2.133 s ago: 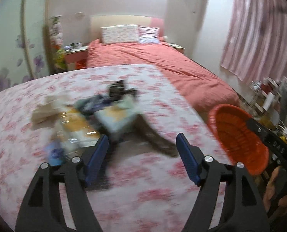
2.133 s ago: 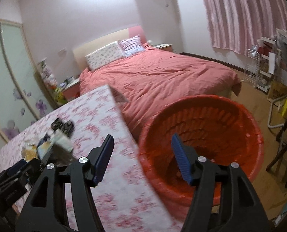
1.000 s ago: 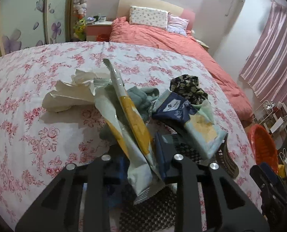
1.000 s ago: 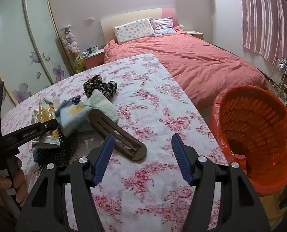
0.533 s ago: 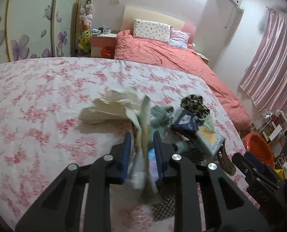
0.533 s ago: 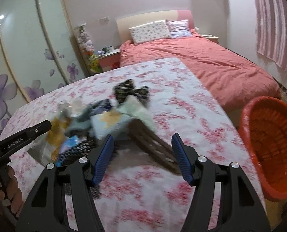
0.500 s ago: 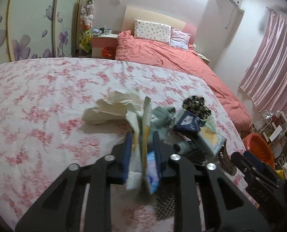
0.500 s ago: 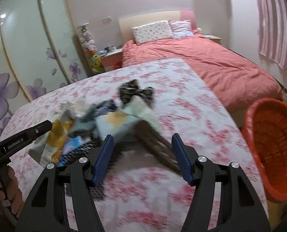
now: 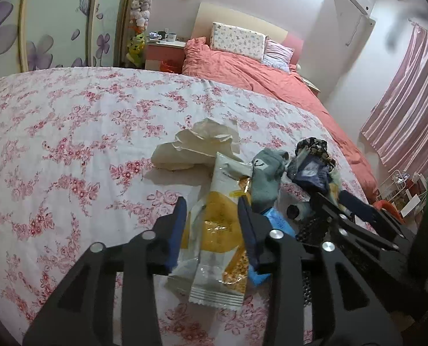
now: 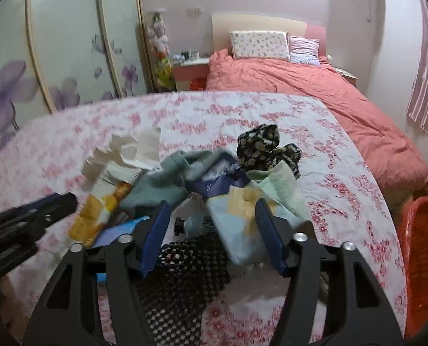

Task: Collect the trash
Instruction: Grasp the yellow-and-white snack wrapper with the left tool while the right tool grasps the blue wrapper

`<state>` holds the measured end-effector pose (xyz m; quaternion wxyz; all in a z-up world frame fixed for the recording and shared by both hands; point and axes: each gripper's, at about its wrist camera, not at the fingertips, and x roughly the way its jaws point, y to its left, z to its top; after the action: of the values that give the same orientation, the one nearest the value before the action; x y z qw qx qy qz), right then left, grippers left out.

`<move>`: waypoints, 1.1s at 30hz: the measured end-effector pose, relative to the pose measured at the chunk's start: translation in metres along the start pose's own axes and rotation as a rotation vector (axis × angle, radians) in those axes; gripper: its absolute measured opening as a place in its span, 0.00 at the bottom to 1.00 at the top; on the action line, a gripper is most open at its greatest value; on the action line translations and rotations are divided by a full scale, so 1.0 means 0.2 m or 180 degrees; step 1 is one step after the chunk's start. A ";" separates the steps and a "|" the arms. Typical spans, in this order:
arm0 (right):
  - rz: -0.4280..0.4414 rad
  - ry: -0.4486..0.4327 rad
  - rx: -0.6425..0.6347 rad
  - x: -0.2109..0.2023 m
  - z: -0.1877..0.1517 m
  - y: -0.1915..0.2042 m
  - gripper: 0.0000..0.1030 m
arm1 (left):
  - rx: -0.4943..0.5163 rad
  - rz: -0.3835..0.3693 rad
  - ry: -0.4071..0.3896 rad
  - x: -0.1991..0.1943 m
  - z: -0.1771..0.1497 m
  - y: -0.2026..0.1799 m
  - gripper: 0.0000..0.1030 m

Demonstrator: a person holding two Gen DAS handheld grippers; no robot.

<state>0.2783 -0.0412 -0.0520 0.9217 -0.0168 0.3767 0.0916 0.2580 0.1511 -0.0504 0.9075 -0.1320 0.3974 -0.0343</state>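
1. Trash lies in a heap on the floral bedspread (image 9: 69, 132), spread across the middle of both wrist views.
2. My left gripper (image 9: 211, 210) stands over a yellow-and-white snack wrapper (image 9: 216, 230); its jaws are opening, the wrapper lies between them, and I see the blue pads apart from it, so it rests loose on the bedspread.
3. At about twelve o'clock from that wrapper sits a crumpled white tissue (image 9: 196, 147), touching the wrapper's top edge.
4. At about one o'clock from the left gripper lies a grey sock (image 9: 267, 178), partly over the wrapper's right side, and a blue packet (image 9: 277, 222) peeks out just beside the right finger.
5. My right gripper (image 10: 209, 216) has its jaws closing around a pale green-and-yellow cloth (image 10: 242, 216); the cloth is between the pads, but blur keeps me from telling whether they press on it yet.
6. At twelve o'clock from the right gripper I see a dark blue pouch (image 10: 216, 184), and at one o'clock a black floral cloth (image 10: 260, 141).
7. A black mesh item (image 10: 185, 276) lies at six o'clock, under the right gripper's fingers.
8. An orange basket (image 10: 418, 259) stands off the bed's edge at three o'clock in the right view, well apart from the heap.
9. My left gripper shows at nine o'clock in the right view, near the wrapper.
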 end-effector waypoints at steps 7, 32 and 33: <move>0.0134 -0.0147 0.0097 -0.08 0.01 -0.05 0.00 | -0.0035 0.0004 0.0065 0.02 -0.02 0.04 0.53; -0.0109 -0.0109 -0.0059 0.04 0.06 -0.06 0.64 | 0.0021 0.0165 0.0250 0.15 -0.07 0.00 0.58; -0.0122 -0.0081 -0.0079 0.05 0.06 -0.06 0.64 | 0.0019 0.0178 0.0244 0.15 -0.07 0.00 0.58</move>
<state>0.2958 -0.0494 -0.0513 0.9277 -0.0343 0.3634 0.0787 0.2688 0.1432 -0.0808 0.8926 -0.1167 0.4353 -0.0151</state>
